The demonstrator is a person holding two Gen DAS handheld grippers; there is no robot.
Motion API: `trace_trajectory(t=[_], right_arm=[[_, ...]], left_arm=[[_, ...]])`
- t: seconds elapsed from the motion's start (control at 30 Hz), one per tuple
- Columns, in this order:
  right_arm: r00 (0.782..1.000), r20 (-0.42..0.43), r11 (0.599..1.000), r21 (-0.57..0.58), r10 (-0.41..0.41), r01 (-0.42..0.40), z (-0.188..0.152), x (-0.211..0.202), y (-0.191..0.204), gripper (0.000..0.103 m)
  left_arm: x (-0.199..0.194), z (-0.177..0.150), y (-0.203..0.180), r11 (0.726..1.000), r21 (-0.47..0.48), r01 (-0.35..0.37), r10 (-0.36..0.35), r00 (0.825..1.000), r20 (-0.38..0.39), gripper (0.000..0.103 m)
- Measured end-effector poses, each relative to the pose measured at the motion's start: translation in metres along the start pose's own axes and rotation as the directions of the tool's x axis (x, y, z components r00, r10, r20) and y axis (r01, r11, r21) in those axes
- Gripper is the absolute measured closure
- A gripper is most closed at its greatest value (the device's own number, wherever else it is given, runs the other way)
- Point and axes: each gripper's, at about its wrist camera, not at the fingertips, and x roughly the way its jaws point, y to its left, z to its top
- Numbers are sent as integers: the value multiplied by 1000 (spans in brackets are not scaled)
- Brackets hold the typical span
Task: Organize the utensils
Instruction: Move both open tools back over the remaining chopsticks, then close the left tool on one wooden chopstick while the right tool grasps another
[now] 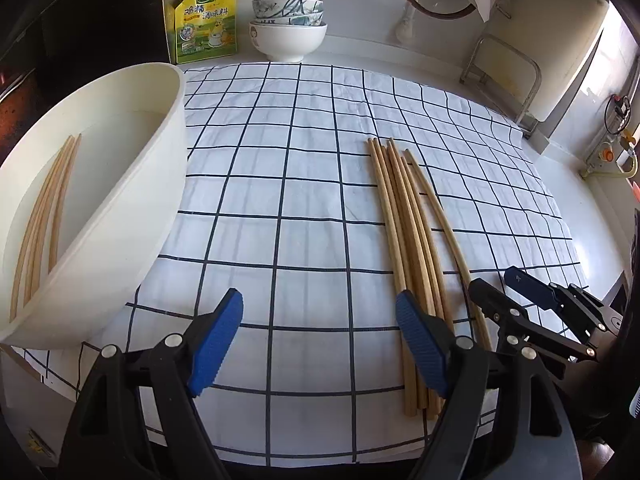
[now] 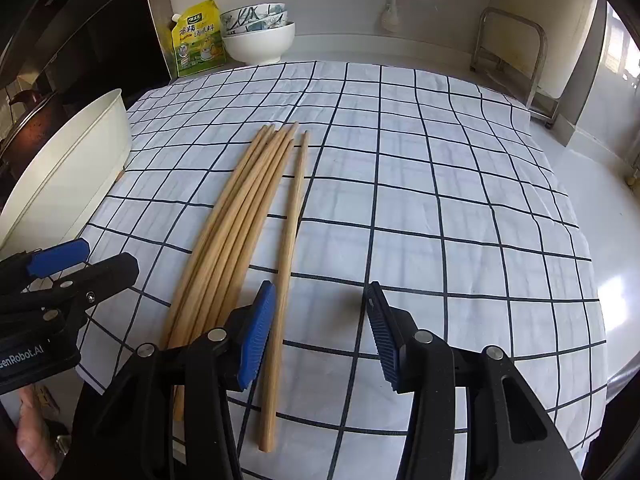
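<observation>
Lying side by side on the white cloth with a dark grid (image 1: 304,184) that covers the counter, a bundle of pale wooden chopsticks (image 1: 404,248) waits to be sorted, with one stray chopstick (image 2: 290,248) just beside it on the right. A few more chopsticks (image 1: 44,220) already rest inside the cream plastic tub (image 1: 132,208) at the left edge, so the job looks partly done.

The left tool (image 1: 320,344) hangs with its blue pads spread wide and nothing between them, its right pad in front of the near ends of the bundle. The right tool (image 2: 322,340) is also released and empty, its left pad just beside the stray chopstick, its jaws over bare cloth.

The step in hand seems to be another pick from the pile. Next, one tool likely needs to straddle a chopstick near its thick end, close on it, and carry it across to the tub.
</observation>
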Motion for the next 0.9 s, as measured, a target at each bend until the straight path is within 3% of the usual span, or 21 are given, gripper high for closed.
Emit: trace_trajectory(t=[0.33,0.9], right_arm=[[1000,12,998,54,-26,25,-4,-5,-32,58],[1000,27,999,34,-9,8,-1,-6,-30,58]], left_arm=[[20,0,-17,1000,29,-6,7,1000,-29,26],[24,-6,-19,996,57,-65,67,997,-24,22]])
